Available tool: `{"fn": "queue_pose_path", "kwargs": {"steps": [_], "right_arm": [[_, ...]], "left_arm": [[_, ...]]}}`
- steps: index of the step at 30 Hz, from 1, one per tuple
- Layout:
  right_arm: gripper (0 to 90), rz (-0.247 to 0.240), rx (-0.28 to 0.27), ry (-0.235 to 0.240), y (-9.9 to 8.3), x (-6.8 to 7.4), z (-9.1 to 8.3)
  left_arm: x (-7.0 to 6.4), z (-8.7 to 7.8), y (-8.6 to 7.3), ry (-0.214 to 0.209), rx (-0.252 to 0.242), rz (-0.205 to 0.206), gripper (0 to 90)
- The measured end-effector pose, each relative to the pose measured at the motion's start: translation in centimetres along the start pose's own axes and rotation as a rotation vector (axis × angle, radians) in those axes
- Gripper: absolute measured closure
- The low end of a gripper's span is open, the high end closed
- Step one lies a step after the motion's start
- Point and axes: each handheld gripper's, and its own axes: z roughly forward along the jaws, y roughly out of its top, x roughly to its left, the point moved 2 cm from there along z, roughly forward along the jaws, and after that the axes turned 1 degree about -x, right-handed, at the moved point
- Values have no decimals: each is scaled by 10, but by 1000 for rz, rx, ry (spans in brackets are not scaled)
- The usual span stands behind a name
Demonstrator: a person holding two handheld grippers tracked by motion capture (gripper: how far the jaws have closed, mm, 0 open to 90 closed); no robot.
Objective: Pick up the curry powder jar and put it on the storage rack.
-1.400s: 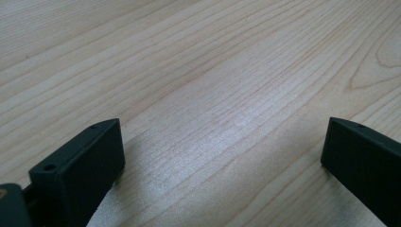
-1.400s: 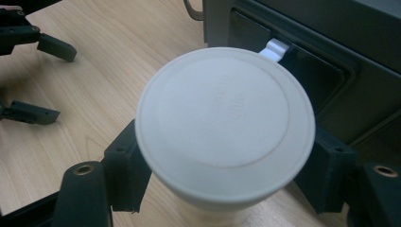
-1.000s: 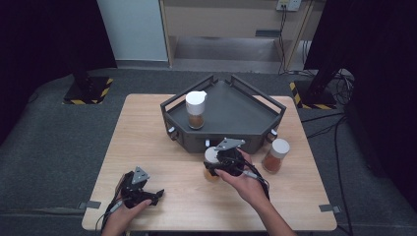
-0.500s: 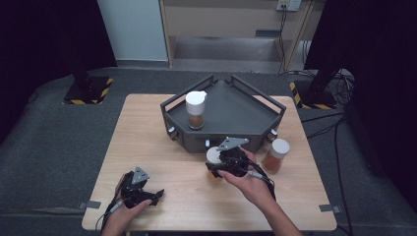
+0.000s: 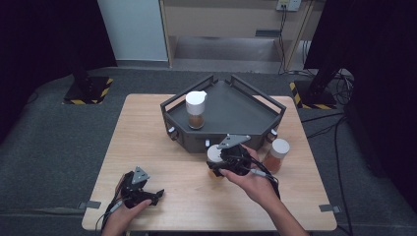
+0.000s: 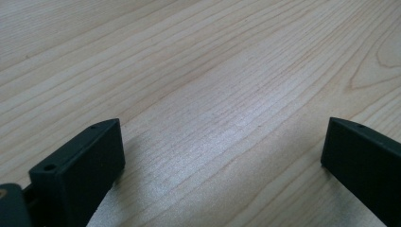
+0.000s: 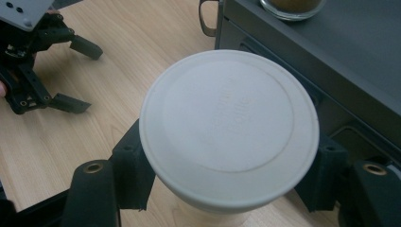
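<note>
Right gripper (image 7: 227, 189) pinches the white-lidded jar (image 7: 229, 125) below its lid — lift clear of the tray (image 5: 231, 105) wall ahead. Left gripper (image 6: 222, 156) rests spread on the bench (image 6: 213, 71).

The jar (image 7: 229, 127) has a round white lid, faintly embossed, and an amber-brown fill seen below the lid in the high view (image 5: 215, 156). It stands upright between the two jaws of the right gripper (image 7: 227, 170), one jaw pressed against each side just under the lid, which faces that gripper's camera.
</note>
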Motion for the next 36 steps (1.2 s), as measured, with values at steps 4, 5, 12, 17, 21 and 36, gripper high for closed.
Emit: {"fn": "queue_pose_path", "kwargs": {"steps": [4,5,12,17,21,36], "right_arm": [[338,-1,-1,-5,4,-2,-5],[338,-1,-1,-7,5,-2,-7],[338,-3,-1,-20,11,-5,-15],[338,-3,1,-22,15,-8,-20],[338,-1,-4,-23,17,-11,-25],[338,11,-6,-22,28,-18,-33]], "left_arm": [[0,0,0,0,0,0,0],[0,0,0,0,0,0,0],[0,0,0,1,0,-1,0],[0,0,0,2,1,-1,0],[0,0,1,2,1,-2,0],[-1,1,1,4,1,-4,0]]}}
